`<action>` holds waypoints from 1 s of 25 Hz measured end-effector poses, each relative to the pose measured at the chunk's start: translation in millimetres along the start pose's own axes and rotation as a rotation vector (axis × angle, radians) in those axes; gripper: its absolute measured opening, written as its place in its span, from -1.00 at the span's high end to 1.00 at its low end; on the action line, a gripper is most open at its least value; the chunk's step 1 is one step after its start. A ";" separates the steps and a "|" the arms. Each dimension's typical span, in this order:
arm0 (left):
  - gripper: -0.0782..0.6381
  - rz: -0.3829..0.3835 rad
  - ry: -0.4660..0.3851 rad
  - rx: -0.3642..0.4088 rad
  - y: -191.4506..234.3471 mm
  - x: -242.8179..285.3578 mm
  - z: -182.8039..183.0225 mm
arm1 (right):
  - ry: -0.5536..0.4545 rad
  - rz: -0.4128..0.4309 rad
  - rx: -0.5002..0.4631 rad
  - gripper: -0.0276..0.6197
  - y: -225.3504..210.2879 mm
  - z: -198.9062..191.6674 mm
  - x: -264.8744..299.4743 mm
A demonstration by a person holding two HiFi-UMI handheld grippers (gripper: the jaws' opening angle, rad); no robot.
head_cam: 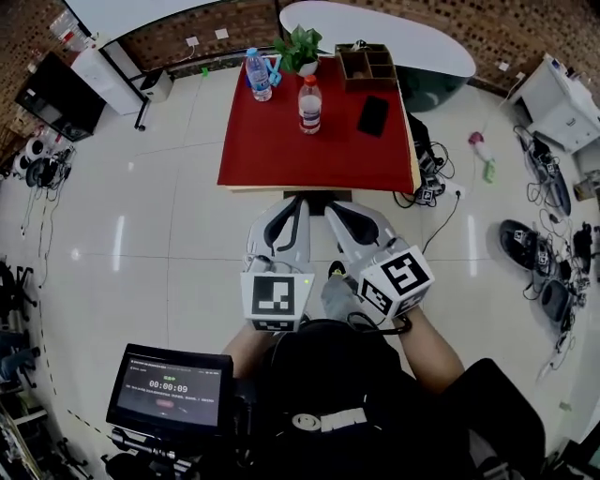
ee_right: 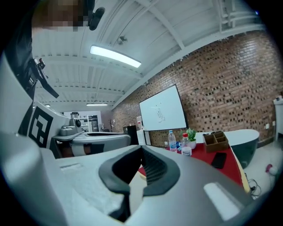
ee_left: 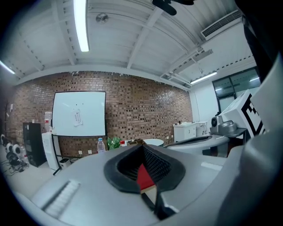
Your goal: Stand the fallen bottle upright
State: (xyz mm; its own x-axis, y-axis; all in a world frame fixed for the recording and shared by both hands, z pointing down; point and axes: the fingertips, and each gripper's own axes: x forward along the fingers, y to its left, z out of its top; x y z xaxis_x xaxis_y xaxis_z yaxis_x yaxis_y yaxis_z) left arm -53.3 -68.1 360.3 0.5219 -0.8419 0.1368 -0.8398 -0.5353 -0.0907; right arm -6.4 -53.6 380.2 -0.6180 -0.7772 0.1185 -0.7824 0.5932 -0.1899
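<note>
On the red table ahead, two plastic bottles stand upright. A red-capped one is near the middle; a blue-labelled one is at the far left. No fallen bottle shows in any view. My left gripper and right gripper hang side by side over the floor, short of the table's near edge, pointing at it. Each has its jaws together with nothing between them.
A potted plant, a wooden organiser and a black phone share the table's far side. A white oval table stands behind. Cables and shoes litter the floor right. A small monitor sits at my lower left.
</note>
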 end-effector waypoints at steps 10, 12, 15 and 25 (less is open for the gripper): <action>0.76 -0.015 -0.042 -0.037 -3.9 -89.6 -1.3 | -0.002 -0.010 -0.070 0.91 101.2 -3.5 -31.5; 0.76 -0.017 -0.046 -0.037 -11.5 -95.2 0.0 | -0.002 -0.010 -0.067 0.91 105.5 -7.0 -39.0; 0.76 -0.026 -0.037 -0.040 -27.0 -97.0 -4.1 | 0.002 -0.016 -0.053 0.91 102.4 -13.9 -52.9; 0.76 -0.057 -0.004 -0.036 -79.3 -67.3 -7.4 | 0.004 -0.056 -0.045 0.91 54.4 -19.1 -86.8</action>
State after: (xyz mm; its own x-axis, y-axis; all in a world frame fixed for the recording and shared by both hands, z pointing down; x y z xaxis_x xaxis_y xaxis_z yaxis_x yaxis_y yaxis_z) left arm -22.9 31.5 365.7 0.5695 -0.8105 0.1370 -0.8134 -0.5797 -0.0477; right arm 3.2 50.1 378.2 -0.5735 -0.8086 0.1314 -0.8183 0.5579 -0.1386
